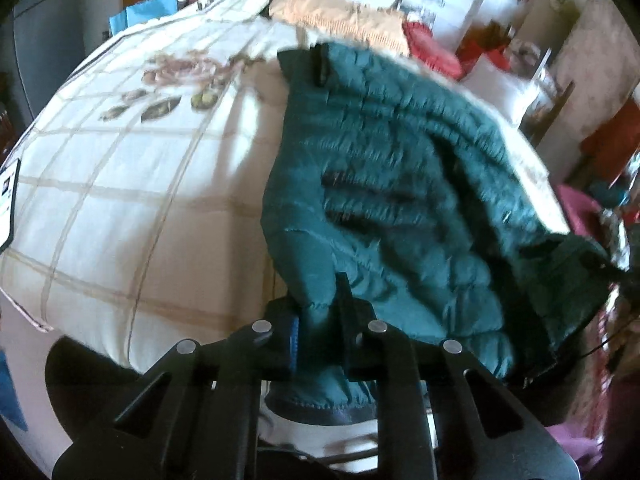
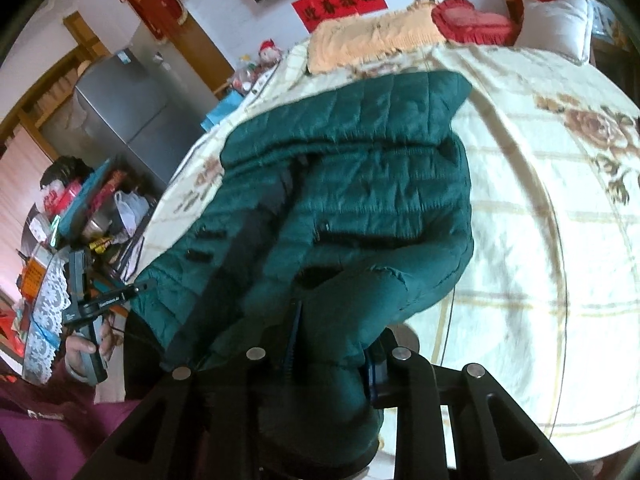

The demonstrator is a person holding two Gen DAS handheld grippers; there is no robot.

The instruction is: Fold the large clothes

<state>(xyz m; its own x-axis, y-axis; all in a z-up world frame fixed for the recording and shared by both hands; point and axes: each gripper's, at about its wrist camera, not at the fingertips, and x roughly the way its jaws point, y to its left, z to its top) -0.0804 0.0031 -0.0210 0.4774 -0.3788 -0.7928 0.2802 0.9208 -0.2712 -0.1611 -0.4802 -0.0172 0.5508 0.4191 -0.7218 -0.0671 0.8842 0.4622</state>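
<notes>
Left wrist view: both claws (image 1: 318,320) (image 2: 332,344) pinch jacket (image 1: 400,184).

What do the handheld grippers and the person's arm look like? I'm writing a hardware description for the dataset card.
Both grippers, left gripper and right gripper, are matte black linkage frames with triangular cutouts, round silver pivot pins and blue ribbed finger pads. Seen from the right wrist view, the left unit has a grey-teal handle, white lettering on a black bar and a thin black cable. The person's sleeve is maroon.
</notes>
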